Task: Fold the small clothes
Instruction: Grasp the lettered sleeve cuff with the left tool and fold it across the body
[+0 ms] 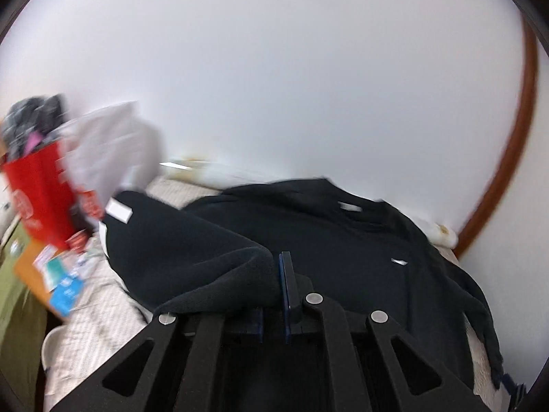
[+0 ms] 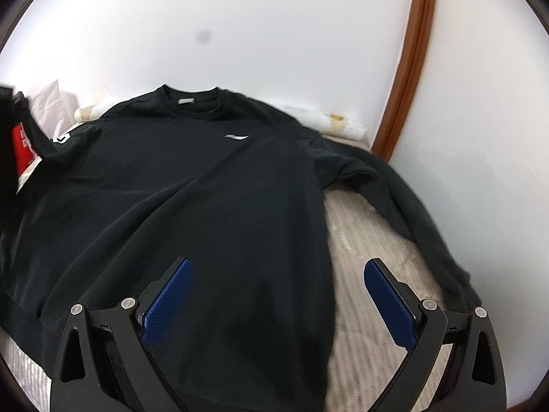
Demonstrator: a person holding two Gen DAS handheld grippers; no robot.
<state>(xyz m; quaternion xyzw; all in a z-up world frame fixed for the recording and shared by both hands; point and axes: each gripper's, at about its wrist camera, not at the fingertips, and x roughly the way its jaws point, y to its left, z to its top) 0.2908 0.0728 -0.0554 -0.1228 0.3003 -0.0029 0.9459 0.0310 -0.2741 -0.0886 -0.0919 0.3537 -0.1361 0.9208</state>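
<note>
A black long-sleeved sweatshirt [image 2: 192, 185] lies front up on a pale quilted bed [image 2: 370, 240], collar toward the wall. My right gripper [image 2: 278, 292] is open, its blue pads spread over the sweatshirt's lower right edge, holding nothing. The right sleeve [image 2: 422, 206] trails along the bed to the right. In the left wrist view my left gripper [image 1: 279, 274] is shut on the ribbed cuff of the left sleeve [image 1: 219, 274] and holds it lifted above the sweatshirt's body [image 1: 343, 247].
A red bag [image 1: 41, 192] stuffed with dark clothes stands at the bed's left, with a grey-white garment [image 1: 106, 151] beside it and papers and cards [image 1: 61, 274] below. A white wall is behind the bed; a brown wooden frame [image 2: 408, 68] runs up on the right.
</note>
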